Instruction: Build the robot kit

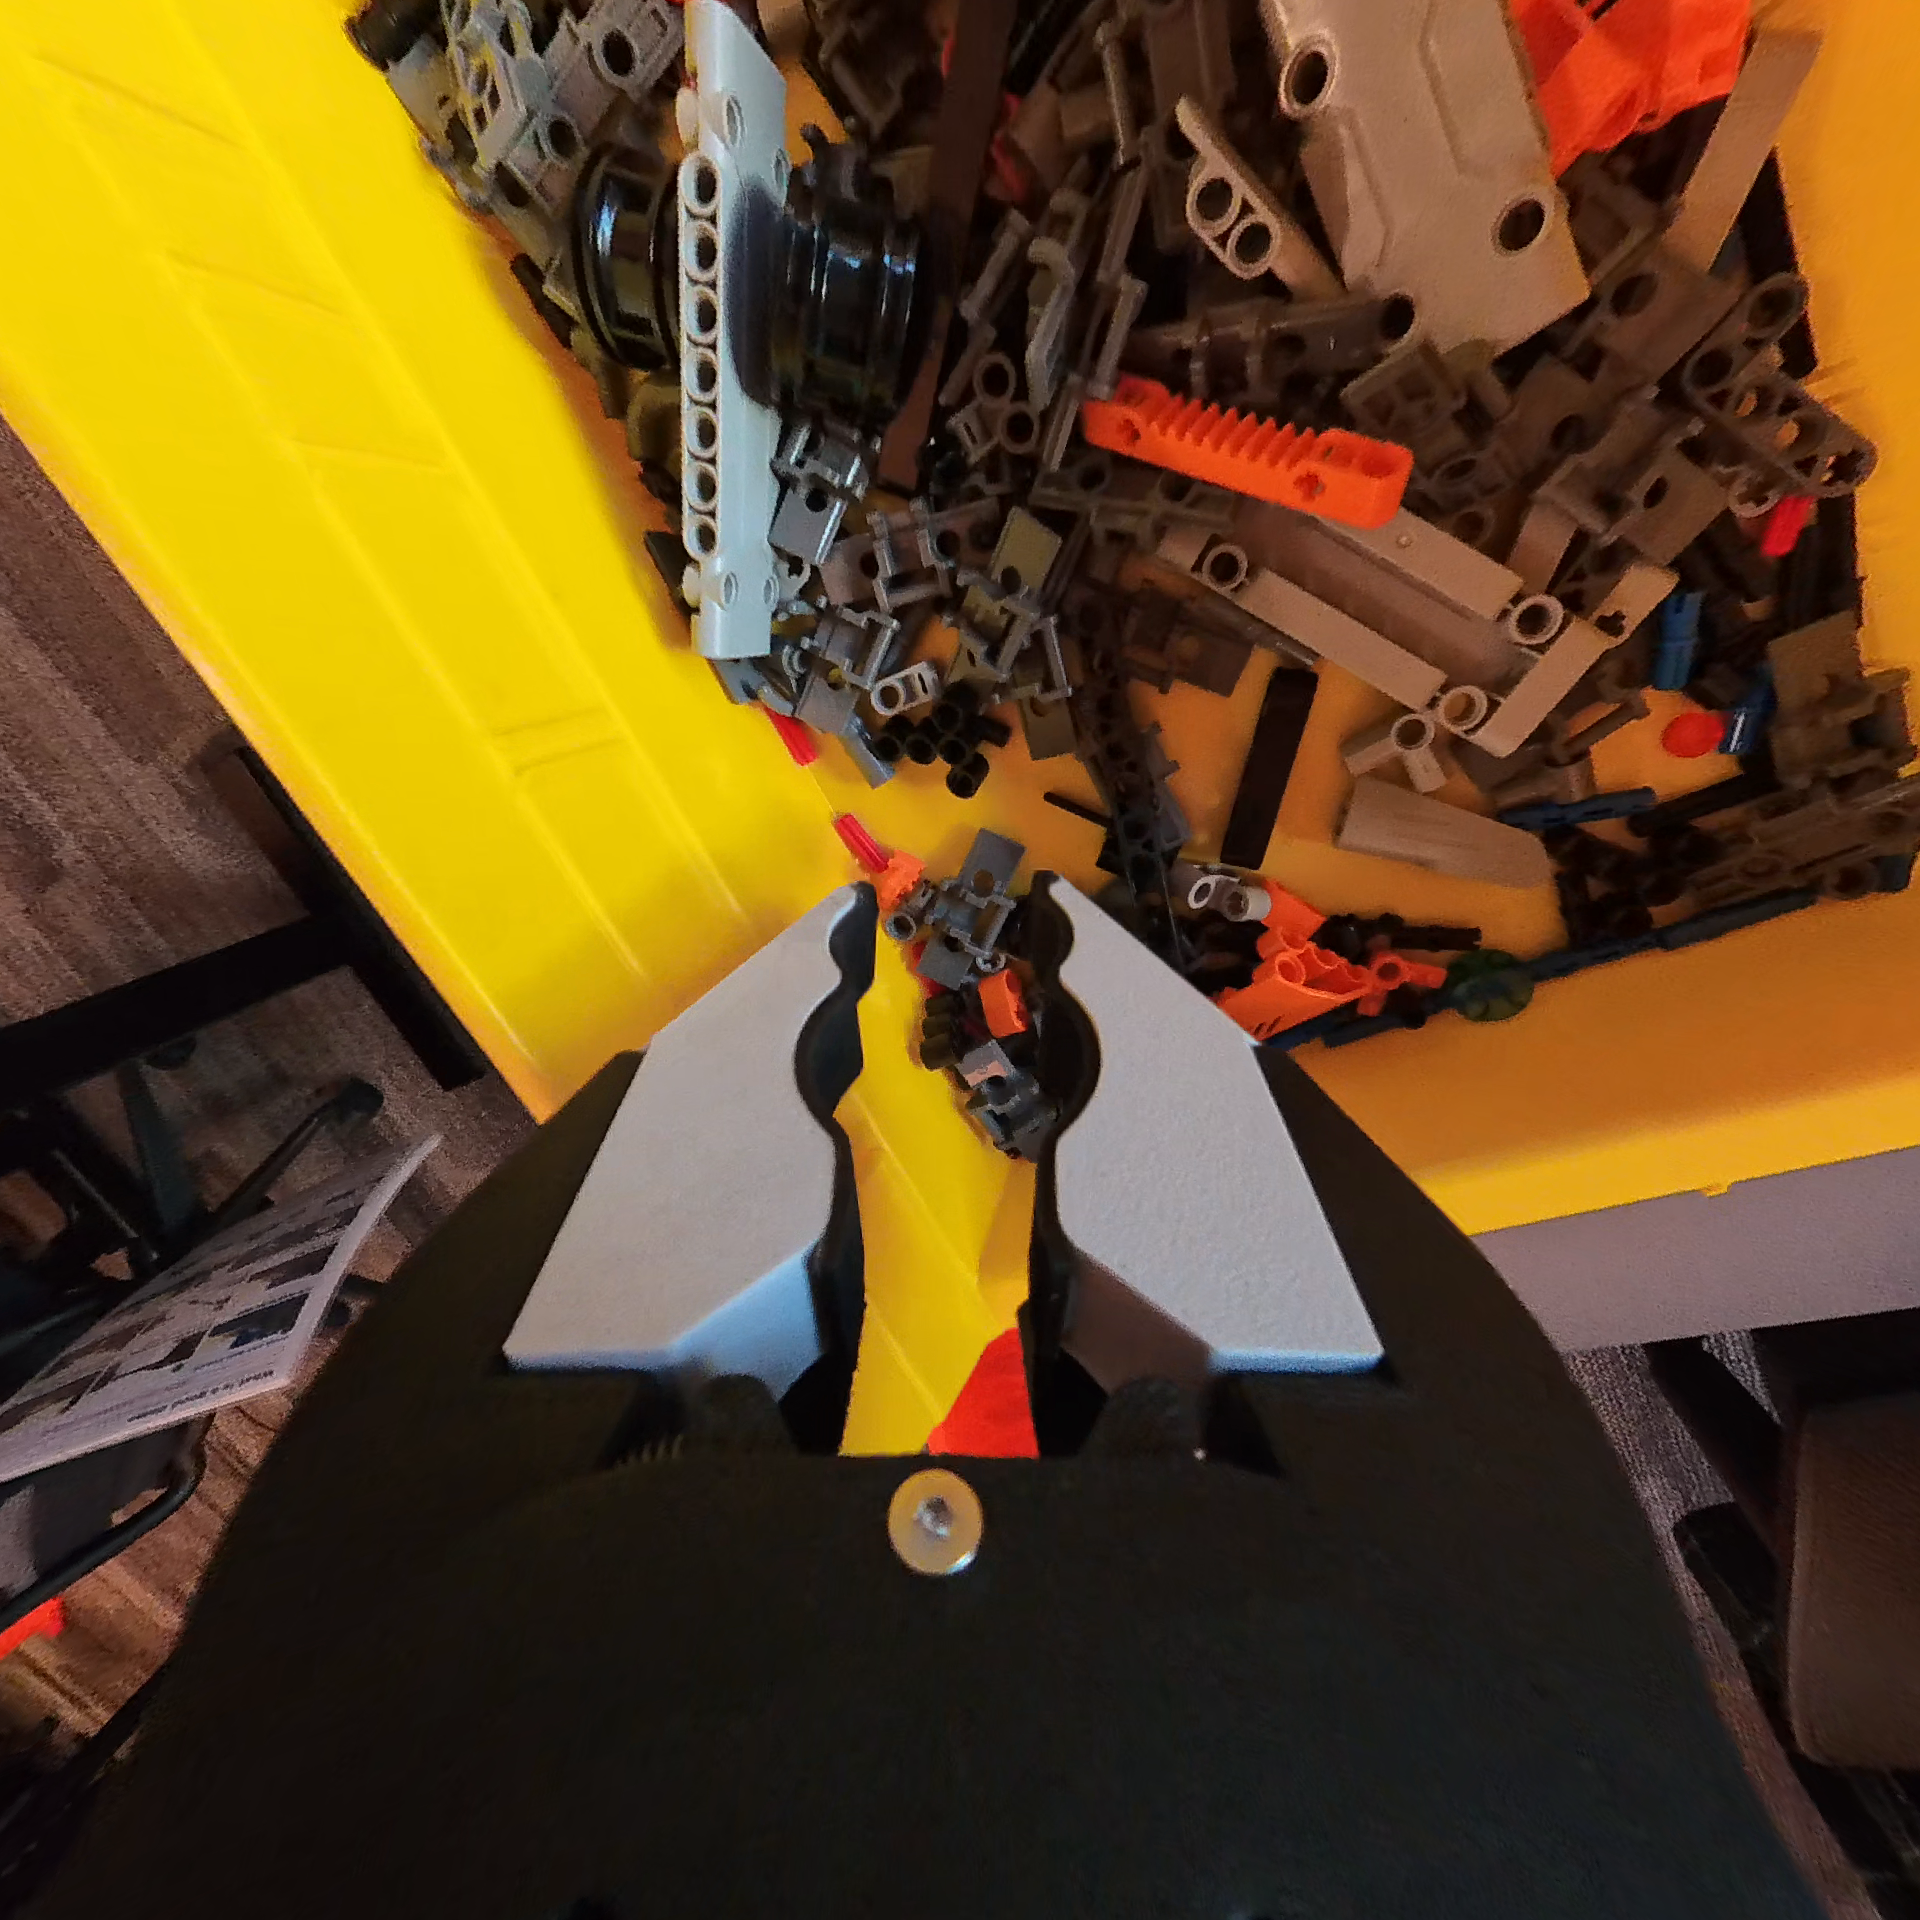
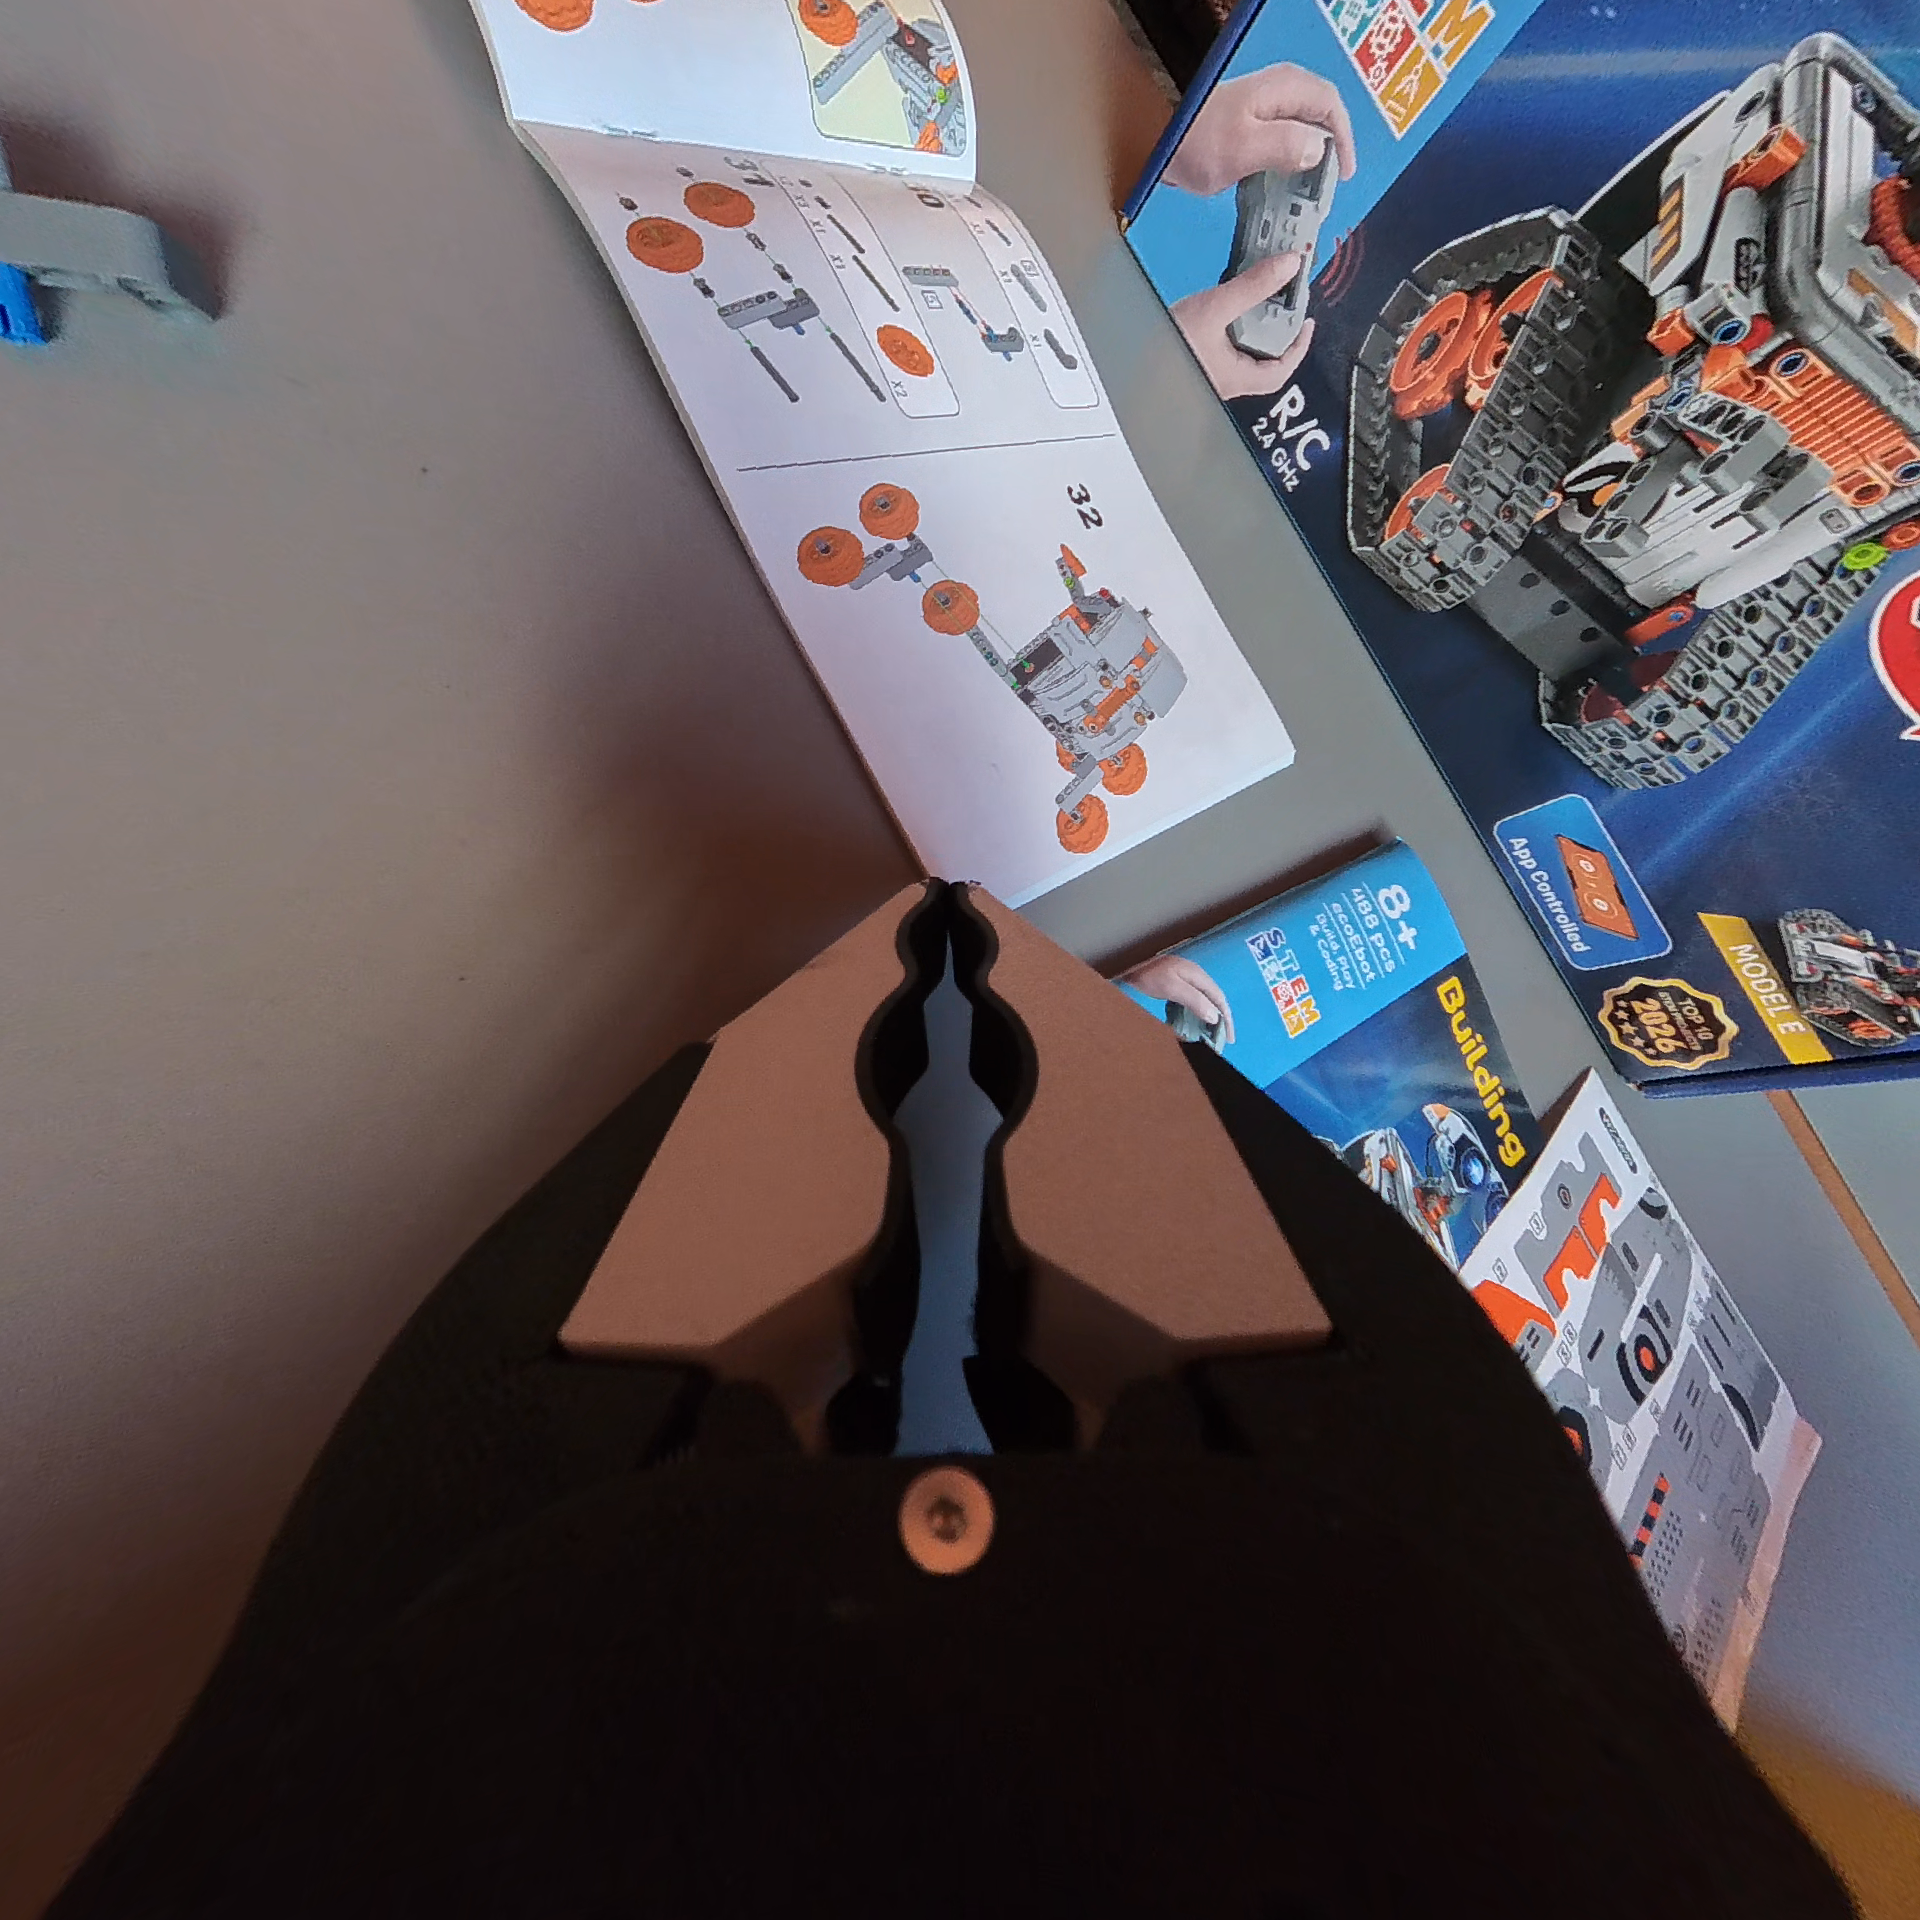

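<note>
My left gripper [image 1: 954, 904] is open over a yellow bin [image 1: 416, 520] full of grey, black and orange building pieces. A small cluster of grey and orange pieces [image 1: 977, 987] lies in the bin's corner between my fingers; I cannot tell if they touch it. A long light-grey beam [image 1: 717, 395] and a black wheel [image 1: 831, 270] lie farther in, with an orange toothed rack [image 1: 1247, 457] to the right. My right gripper [image 2: 948, 889] is shut and empty above a grey table [image 2: 312, 727]. Its tips are at the near corner of an open instruction booklet [image 2: 935, 468].
Right of the booklet lie a blue toy box [image 2: 1558, 520], a blue closed booklet [image 2: 1340, 997] and a sticker sheet [image 2: 1642, 1351]. A grey and blue piece [image 2: 94, 260] sits at the table's far left. In the left wrist view, a printed sheet [image 1: 187, 1330] lies on the floor. Tip to tip, the grippers are about 65 cm apart. The black wheel [image 1: 831, 270] lies some 10 cm from my left tips, 60 cm from my right tips.
</note>
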`<state>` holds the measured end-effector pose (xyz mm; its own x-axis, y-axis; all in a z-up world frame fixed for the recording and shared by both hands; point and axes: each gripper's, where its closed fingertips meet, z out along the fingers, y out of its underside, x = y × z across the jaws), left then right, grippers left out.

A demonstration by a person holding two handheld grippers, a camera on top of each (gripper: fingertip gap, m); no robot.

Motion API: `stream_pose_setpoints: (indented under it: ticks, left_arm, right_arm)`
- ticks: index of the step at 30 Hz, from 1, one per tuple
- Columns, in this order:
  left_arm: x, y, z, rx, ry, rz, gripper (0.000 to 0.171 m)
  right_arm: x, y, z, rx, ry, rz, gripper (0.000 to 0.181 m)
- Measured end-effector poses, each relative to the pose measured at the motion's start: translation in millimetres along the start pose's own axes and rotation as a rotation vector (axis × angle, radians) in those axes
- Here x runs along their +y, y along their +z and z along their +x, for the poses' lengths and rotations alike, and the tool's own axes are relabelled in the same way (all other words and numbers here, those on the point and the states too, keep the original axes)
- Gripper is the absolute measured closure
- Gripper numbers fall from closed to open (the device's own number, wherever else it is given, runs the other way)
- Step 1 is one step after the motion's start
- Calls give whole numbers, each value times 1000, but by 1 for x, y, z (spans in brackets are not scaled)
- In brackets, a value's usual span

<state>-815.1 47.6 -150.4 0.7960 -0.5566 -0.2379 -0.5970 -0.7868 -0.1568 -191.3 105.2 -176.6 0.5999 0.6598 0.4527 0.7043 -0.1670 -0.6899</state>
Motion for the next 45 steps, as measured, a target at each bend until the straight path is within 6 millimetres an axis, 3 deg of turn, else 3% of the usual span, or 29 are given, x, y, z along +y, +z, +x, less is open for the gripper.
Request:
stream_pose_setpoints:
  ticks: [19,31,45]
  left_arm:
    - [-16,8,-3,27,-71,70,146]
    - [-28,-14,15,147,-128,138,142]
    - [-17,20,29,152,-81,36,148]
  right_arm:
    - [0,0,-3,-48,18,10,181]
    - [-4,-3,-13,-119,2,38,181]
    - [-3,-3,-11,-98,1,33,181]
